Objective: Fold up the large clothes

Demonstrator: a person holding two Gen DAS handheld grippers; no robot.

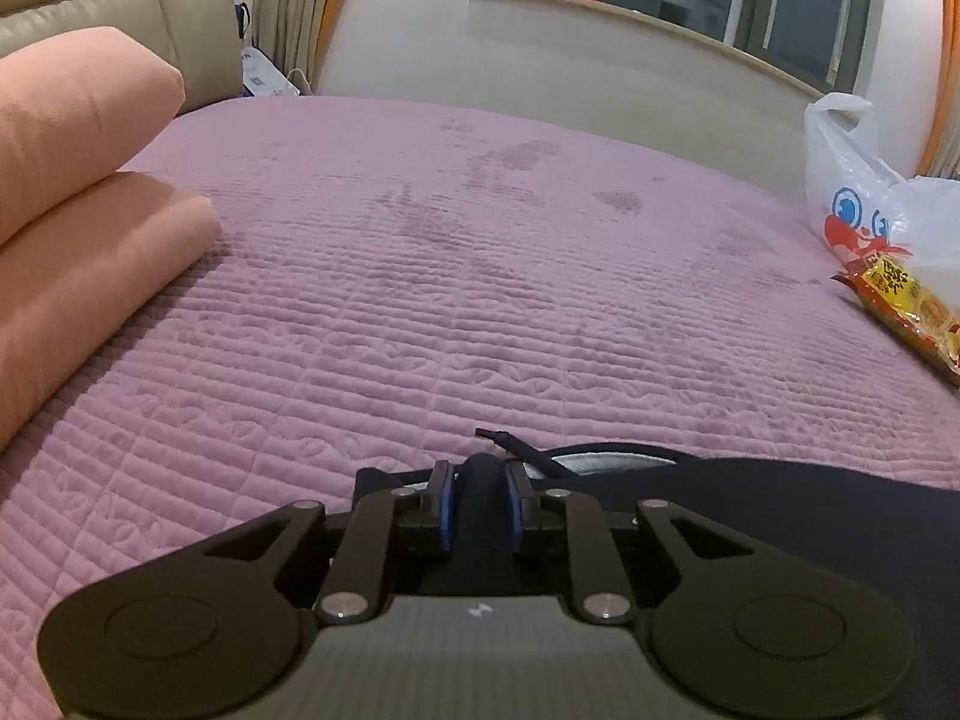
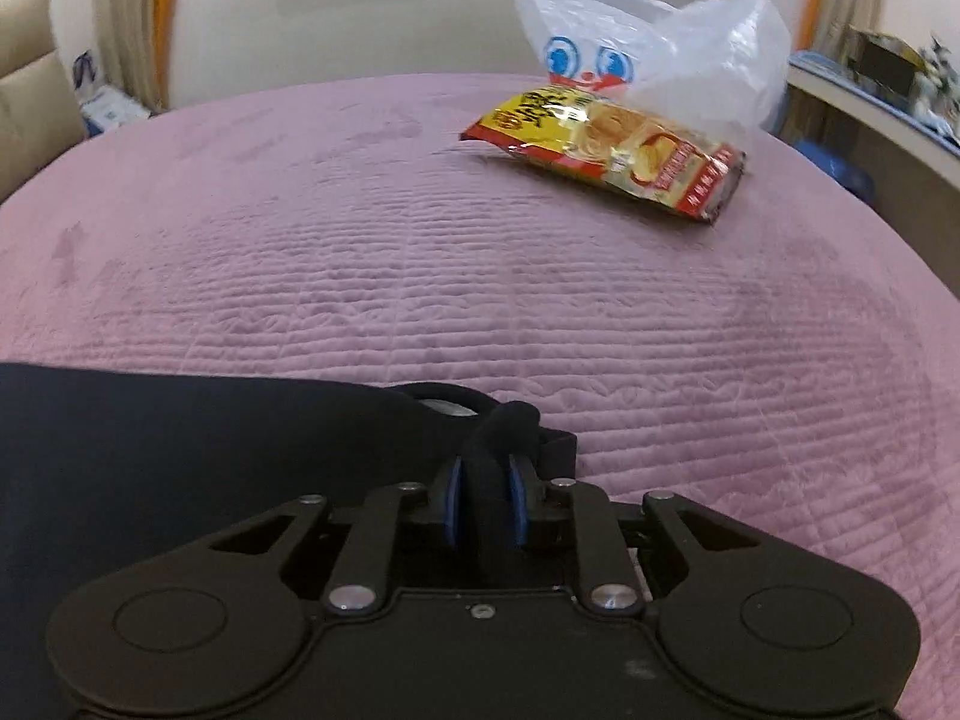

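Note:
A dark navy garment (image 1: 780, 516) lies at the near edge of the purple quilted bed (image 1: 480, 270). My left gripper (image 1: 480, 504) is shut on a bunched fold of it at its left end; a drawstring tip sticks out just beyond the fingers. In the right wrist view the same garment (image 2: 180, 468) spreads to the left, and my right gripper (image 2: 487, 498) is shut on a bunched fold at its right end. A pale inner lining shows at the garment's edge in both views.
A folded pink blanket (image 1: 72, 210) lies on the bed at the left. A white plastic bag (image 2: 648, 42) and a red and yellow snack packet (image 2: 612, 150) lie at the far right of the bed (image 2: 420, 240). A wall with a window sill stands beyond.

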